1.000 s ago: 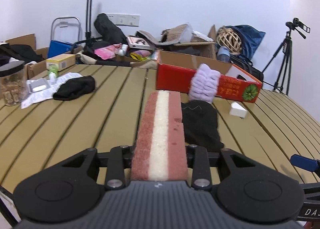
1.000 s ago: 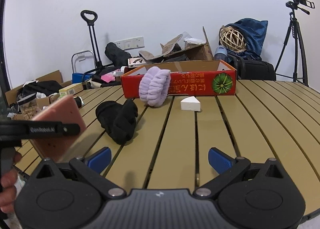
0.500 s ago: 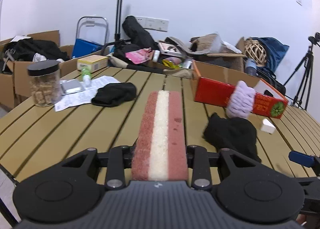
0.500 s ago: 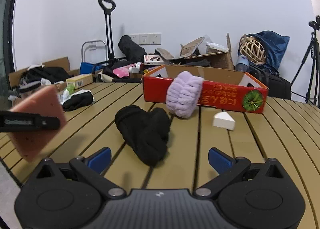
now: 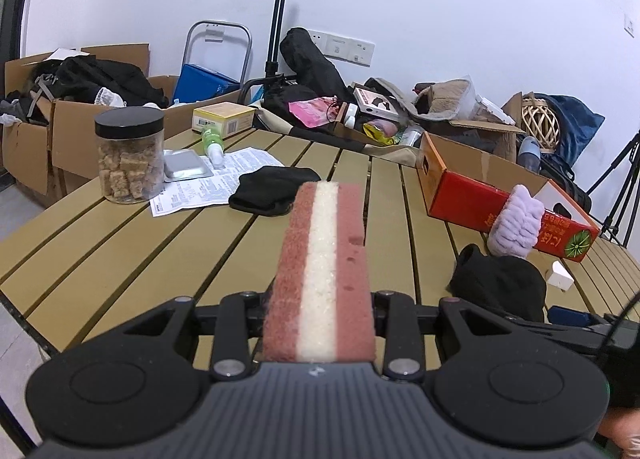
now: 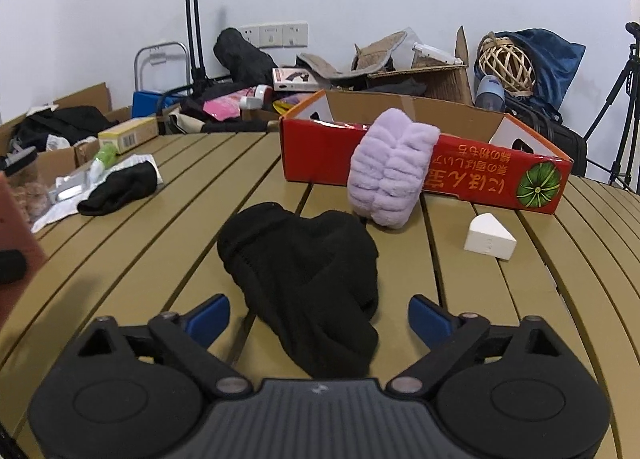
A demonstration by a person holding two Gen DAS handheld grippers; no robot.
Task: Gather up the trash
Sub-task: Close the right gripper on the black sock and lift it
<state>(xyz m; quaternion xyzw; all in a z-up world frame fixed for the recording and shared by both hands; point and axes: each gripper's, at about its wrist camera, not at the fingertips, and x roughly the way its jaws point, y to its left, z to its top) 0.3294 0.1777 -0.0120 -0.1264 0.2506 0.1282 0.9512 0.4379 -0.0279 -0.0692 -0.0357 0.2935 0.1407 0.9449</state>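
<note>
Between my right gripper (image 6: 319, 317)'s blue pads: the black sock (image 6: 304, 275), not yet pinched.
Its jaws have just been closing but stand apart around it on the slatted table (image 6: 168, 243). My left gripper (image 5: 320, 311) is clamped on the pink sponge (image 5: 322, 271). At one o'clock, the lilac scrunchie (image 6: 390, 175) leans against the red box (image 6: 480, 171); white wedge (image 6: 490, 238) at two.
</note>
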